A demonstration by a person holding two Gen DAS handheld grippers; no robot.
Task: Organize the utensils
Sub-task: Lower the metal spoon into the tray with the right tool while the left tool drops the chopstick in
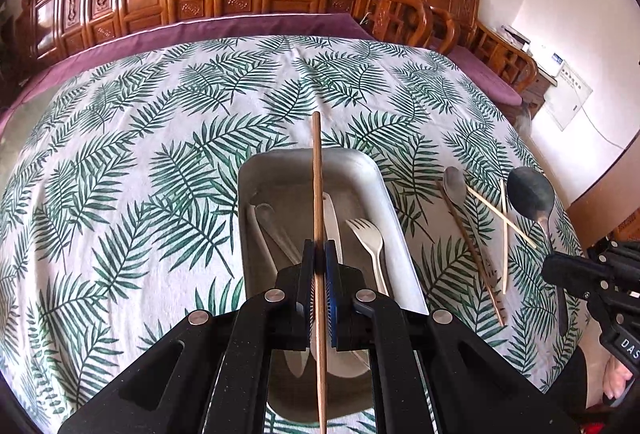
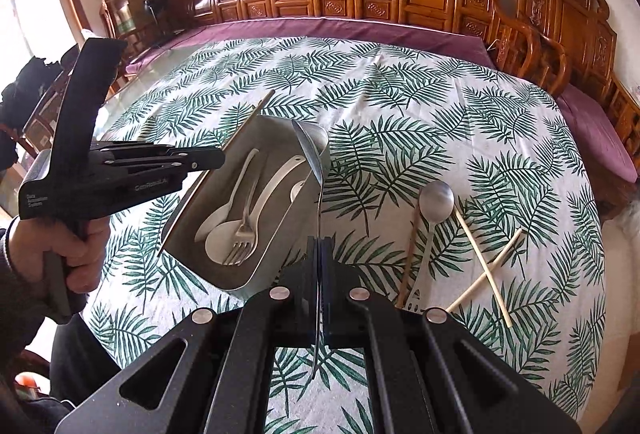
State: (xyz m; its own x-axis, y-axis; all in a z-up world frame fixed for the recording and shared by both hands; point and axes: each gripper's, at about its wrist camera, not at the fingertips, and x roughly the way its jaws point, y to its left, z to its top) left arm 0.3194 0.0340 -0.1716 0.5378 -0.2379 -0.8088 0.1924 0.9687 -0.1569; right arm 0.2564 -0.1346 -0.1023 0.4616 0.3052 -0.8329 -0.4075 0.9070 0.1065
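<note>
We hold two utensils at once above the metal tray (image 1: pixel 384 194), which sits on the leaf-print tablecloth (image 1: pixel 140 154) toward the table's near edge. The left gripper (image 1: pixel 319 254) has its jaws pressed together on a brown wooden chopstick (image 1: pixel 317 170), which runs along the tray's length above it. The right gripper (image 2: pixel 320 246) is clamped just as tightly on the thin handle of a metal spoon (image 2: pixel 310 150); its bowl stands edge-on near the tray's far right corner.

Inside the tray we already count a pale fork (image 1: pixel 366 238), a white spoon (image 2: pixel 220 218), a metal fork (image 2: pixel 242 250) and at least one white ladle-like piece (image 2: pixel 276 178), so we judge a good share of the sorting done.

Out on the cloth, to the right of the tray toward the table's right edge, four or five pieces remain: a second metal spoon (image 2: pixel 436 200), a brown chopstick (image 2: pixel 409 254) lying just beside it, and two pale chopsticks (image 2: pixel 480 254) crossed over each other. The left wrist view also shows a dark spoon (image 1: pixel 532 190) near the right edge, though that may be the one our right tongs hold; we cannot tell.

We judge the task a little past halfway: both held pieces are not yet in the tray, and the loose group is untouched.
</note>
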